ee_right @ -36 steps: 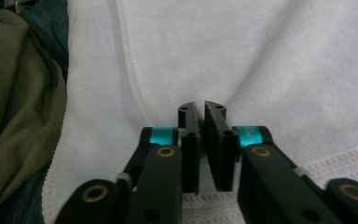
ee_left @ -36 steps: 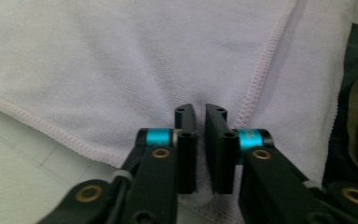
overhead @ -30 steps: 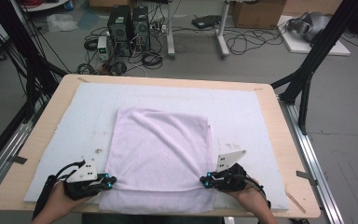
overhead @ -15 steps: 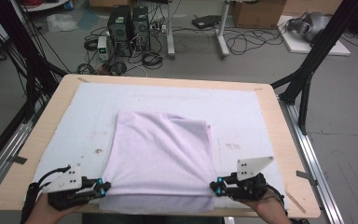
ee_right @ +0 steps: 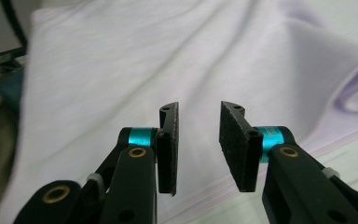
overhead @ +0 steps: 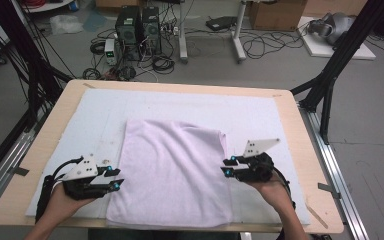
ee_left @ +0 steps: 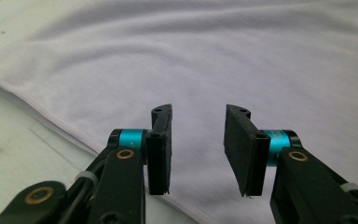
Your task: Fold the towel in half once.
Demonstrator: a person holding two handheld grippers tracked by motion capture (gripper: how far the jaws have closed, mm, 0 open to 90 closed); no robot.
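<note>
A pale lilac towel (overhead: 172,172) lies folded flat on the white mat (overhead: 100,117), its near edge by the table's front. My left gripper (overhead: 113,179) hovers at the towel's left edge, pointing right; its jaws have just been opening and hold nothing. In the left gripper view the gripper (ee_left: 198,149) stands open above the towel (ee_left: 205,65). My right gripper (overhead: 226,167) hangs at the towel's right edge, pointing left, its jaws also just opened and empty. The right gripper view shows the gripper (ee_right: 199,150) open over the towel (ee_right: 168,60), with a raised fold at the right.
The wooden table (overhead: 300,150) carries the mat. Behind it the floor holds computer towers (overhead: 137,27), cables and a cardboard box (overhead: 277,12). Black frame legs (overhead: 340,60) stand at both sides. Bare mat lies beyond the towel.
Both grippers let go of the towel's near corners, opened and rose, moving away from the table's front edge toward the towel's sides. The towel now lies flat with its near edge down.
</note>
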